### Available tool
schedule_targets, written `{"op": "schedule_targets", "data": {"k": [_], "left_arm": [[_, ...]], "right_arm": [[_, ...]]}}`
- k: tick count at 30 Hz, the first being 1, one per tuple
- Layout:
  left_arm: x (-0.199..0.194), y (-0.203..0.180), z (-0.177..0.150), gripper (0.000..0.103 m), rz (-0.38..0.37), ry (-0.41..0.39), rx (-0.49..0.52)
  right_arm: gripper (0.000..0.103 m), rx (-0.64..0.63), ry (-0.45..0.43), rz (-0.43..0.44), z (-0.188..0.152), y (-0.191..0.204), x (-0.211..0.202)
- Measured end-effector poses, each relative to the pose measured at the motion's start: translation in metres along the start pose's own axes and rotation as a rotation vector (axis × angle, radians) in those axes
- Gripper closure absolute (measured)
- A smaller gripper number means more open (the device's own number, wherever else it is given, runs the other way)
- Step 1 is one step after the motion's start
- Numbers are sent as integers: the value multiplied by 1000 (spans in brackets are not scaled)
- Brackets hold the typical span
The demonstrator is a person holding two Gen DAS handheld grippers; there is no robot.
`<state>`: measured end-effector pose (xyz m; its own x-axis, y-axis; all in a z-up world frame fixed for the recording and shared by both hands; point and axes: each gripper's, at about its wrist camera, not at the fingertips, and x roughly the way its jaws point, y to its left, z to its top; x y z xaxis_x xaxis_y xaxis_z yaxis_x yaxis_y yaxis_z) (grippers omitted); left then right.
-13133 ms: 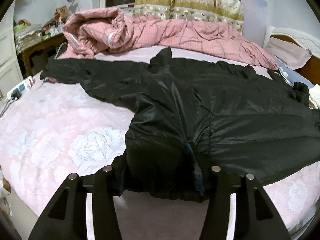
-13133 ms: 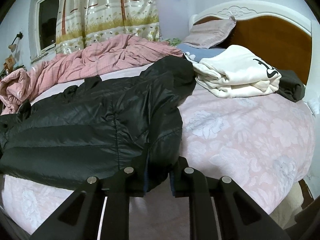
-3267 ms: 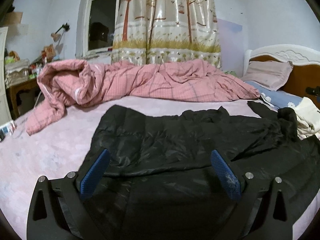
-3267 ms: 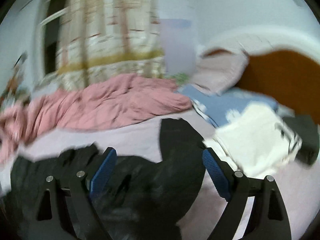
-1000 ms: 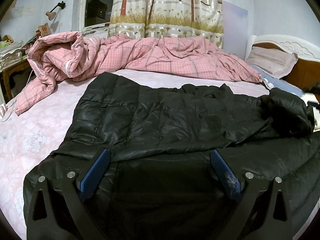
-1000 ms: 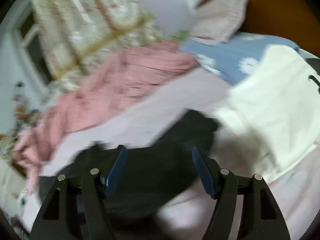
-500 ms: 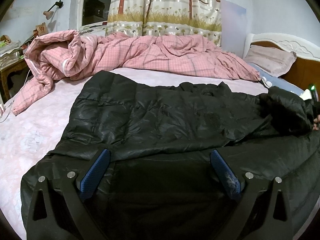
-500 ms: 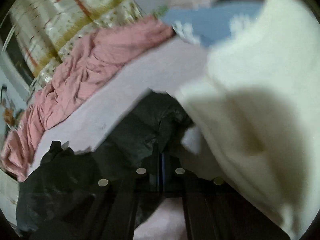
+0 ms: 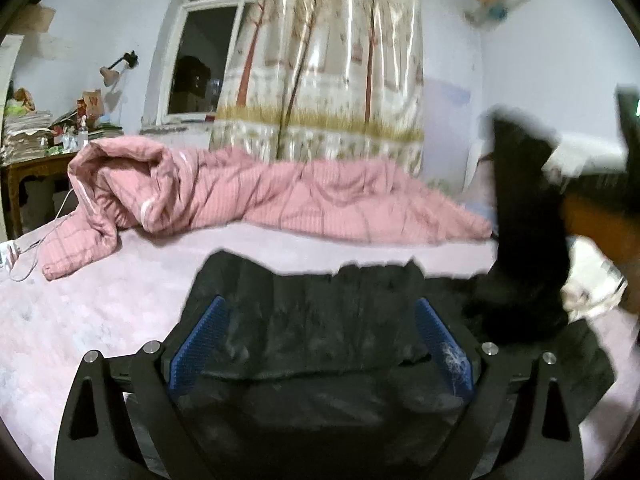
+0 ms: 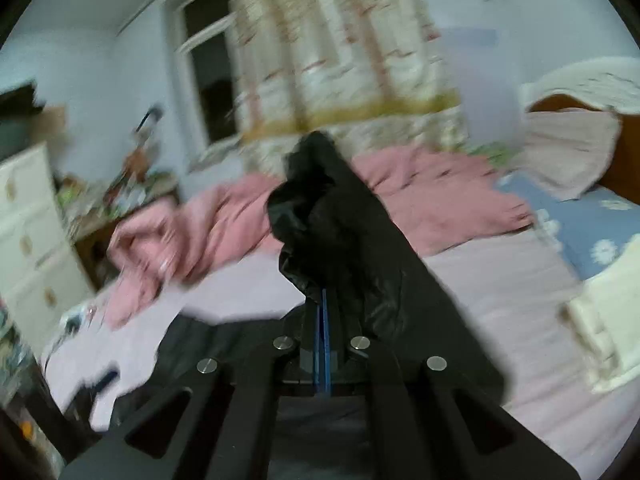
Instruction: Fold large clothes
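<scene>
Fingers on right gripper (image 10: 322, 312) pinched tight on jacket sleeve (image 10: 340, 216), lifted over bed (image 9: 88, 312); left gripper (image 9: 320, 344) spread wide, holding nothing, above jacket (image 9: 312, 320) body lying mid-bed. Looks about halfway: left side seems folded in, right sleeve and final fold left

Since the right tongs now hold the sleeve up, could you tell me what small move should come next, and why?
Probably carry the sleeve across and lay it on the jacket body. The right tongs are shut on it, lifted off the bed; the left tongs are open above the body.
</scene>
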<state>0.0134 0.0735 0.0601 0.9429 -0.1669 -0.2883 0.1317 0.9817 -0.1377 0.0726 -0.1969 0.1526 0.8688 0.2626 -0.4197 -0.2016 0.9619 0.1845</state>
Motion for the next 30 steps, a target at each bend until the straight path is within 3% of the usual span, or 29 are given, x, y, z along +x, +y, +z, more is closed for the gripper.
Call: {"op": "schedule_targets", "data": {"k": [3,6,13,15,18,23,25,26,27,30], "left_arm": [[-9,21,11,9,-74,-6,-82],[-1,44,13,8,-167,70,-186],[66,83,-29,8,-332,452,-480],[76,83,-38,8,-342,505,-506],[78,73,-38,8,-322,500,-462],[85,68,-38,8,-323,501,-474],[86,69,-39,31,-301,491,-452],[84,69,-40,73,-271,484,-421],[85,68,-39,93,-248,481,-395],[81,74,-31,98,-164,404,-366]], "right_arm": [[101,-56,110,29,-48,53,28],[101,-72,215,49,-91,87,58],[101,-25,272,91,-132,97,72],[101,-14,275,119,-135,100,75],[101,-48,273,129,-138,104,73],[101,-66,319,200,-150,116,74],[101,-97,319,211,-153,123,69],[101,-112,314,212,-153,125,67],[100,-124,306,201,-152,126,64],[100,-114,300,170,-148,120,59]]}}
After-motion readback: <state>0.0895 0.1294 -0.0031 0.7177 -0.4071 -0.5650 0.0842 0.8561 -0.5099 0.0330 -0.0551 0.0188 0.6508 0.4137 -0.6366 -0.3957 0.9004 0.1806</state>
